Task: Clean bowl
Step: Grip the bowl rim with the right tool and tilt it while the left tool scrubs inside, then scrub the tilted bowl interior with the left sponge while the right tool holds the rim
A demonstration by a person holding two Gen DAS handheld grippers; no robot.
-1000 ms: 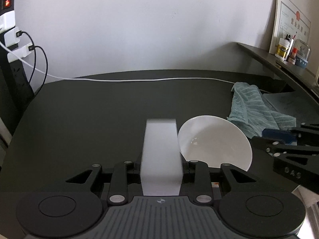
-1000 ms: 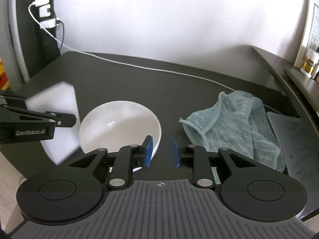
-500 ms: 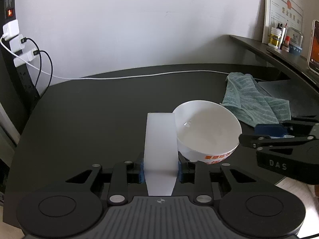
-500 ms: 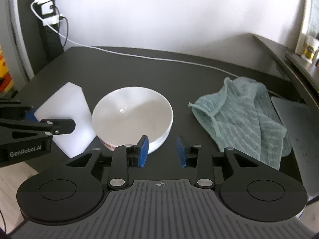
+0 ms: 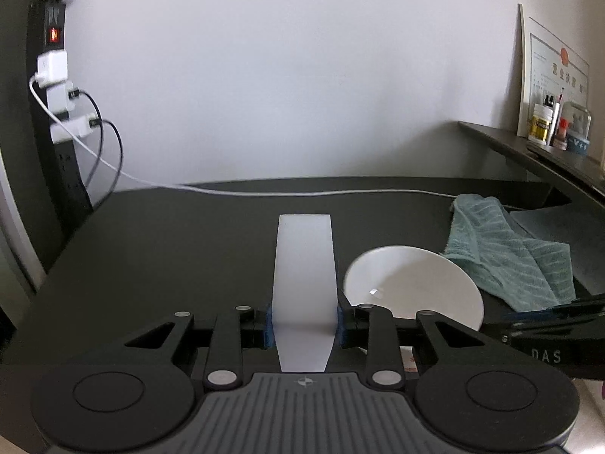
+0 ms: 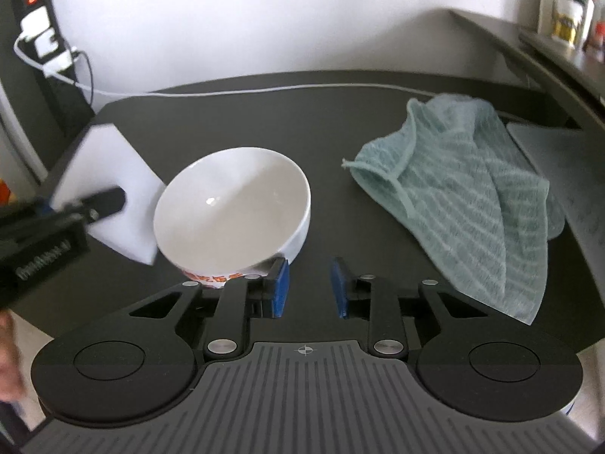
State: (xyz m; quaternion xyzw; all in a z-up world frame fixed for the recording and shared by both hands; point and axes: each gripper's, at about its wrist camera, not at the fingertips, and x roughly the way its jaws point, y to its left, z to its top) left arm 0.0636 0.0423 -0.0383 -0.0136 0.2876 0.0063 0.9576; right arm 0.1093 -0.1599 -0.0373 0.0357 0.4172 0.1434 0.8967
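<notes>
My left gripper (image 5: 304, 325) pinches a white sponge (image 5: 304, 265) between its fingers, just left of the white bowl (image 6: 234, 204). The bowl sits tilted near the counter's (image 6: 264, 113) front edge. My right gripper (image 6: 309, 287) has its fingers spread, empty, the left one just beside the bowl's rim. A green cloth (image 6: 465, 196) lies toward the right edge.

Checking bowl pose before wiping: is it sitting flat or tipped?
Tipped. In the right wrist view the bowl leans with its opening facing the camera, and the red print on its outer wall shows beneath the near rim.
</notes>
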